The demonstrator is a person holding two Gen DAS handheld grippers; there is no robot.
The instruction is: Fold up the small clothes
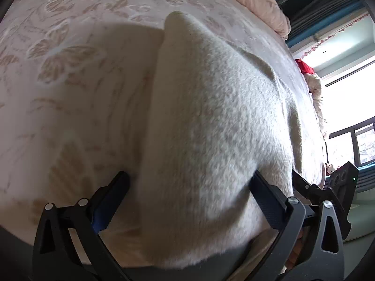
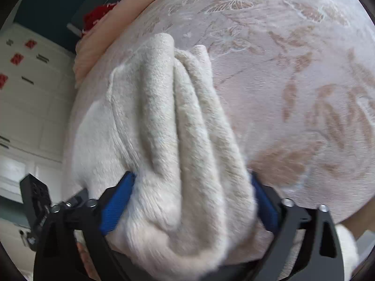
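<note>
A cream fleece garment (image 1: 211,128) lies on the bed, its near edge bunched between my grippers. In the left wrist view the cloth fills the space between the fingers of my left gripper (image 1: 191,180), whose jaws stand wide apart around it. In the right wrist view the same garment (image 2: 178,121) is folded into thick ridges and runs between the blue-padded fingers of my right gripper (image 2: 192,182), also spread wide around the bunched cloth. The other gripper (image 1: 337,187) shows at the right edge of the left wrist view.
The bedspread (image 1: 70,70) is pale pink with a butterfly and leaf pattern. A peach duvet (image 1: 257,0) lies at the far edge. A red item (image 1: 304,66) sits near the bright window. White cabinets (image 2: 28,93) stand beyond the bed in the right wrist view.
</note>
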